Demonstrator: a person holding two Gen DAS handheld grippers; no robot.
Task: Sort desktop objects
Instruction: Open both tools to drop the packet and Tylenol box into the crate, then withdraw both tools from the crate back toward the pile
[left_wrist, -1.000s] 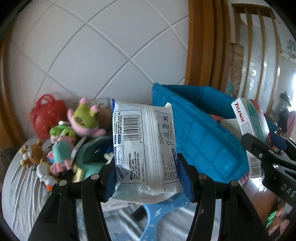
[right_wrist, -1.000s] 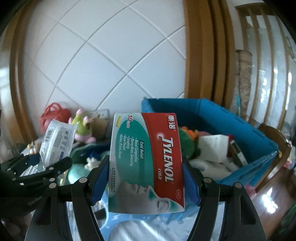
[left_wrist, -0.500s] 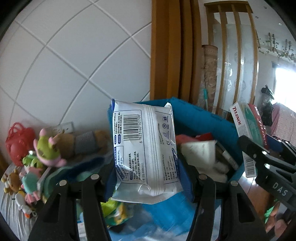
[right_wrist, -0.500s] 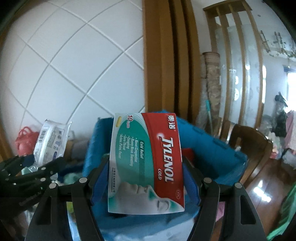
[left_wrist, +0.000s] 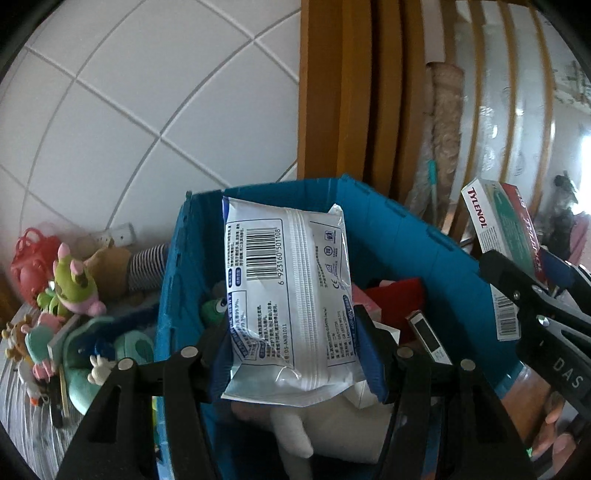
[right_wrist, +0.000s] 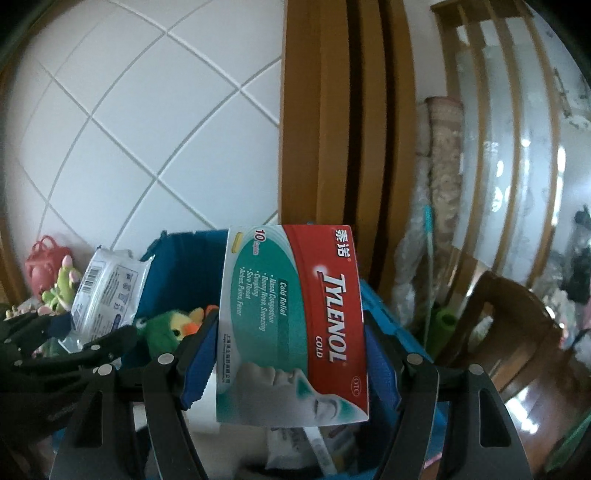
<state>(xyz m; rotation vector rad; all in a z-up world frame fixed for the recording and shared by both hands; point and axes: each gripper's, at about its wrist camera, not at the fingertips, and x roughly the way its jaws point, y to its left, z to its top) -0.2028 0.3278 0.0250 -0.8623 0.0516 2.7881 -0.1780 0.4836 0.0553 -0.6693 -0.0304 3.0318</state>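
My left gripper (left_wrist: 295, 354) is shut on a white wet-wipes pack (left_wrist: 291, 295) and holds it upright over the open blue bin (left_wrist: 402, 229). My right gripper (right_wrist: 291, 358) is shut on a red and green Tylenol box (right_wrist: 295, 317), also held over the bin (right_wrist: 177, 269). The Tylenol box shows at the right of the left wrist view (left_wrist: 506, 236). The wipes pack shows at the left of the right wrist view (right_wrist: 107, 291). The bin holds a green plush (right_wrist: 166, 328), a red box (left_wrist: 399, 295) and white items.
Several plush toys (left_wrist: 74, 284) and a red toy bag (left_wrist: 29, 258) lie on the table left of the bin. A tiled wall stands behind. A wooden frame (left_wrist: 351, 92) and a wooden chair (right_wrist: 509, 332) are to the right.
Both grippers have swung right from the toy pile to above the blue bin, still holding their items. The bin's inside now fills the lower view.
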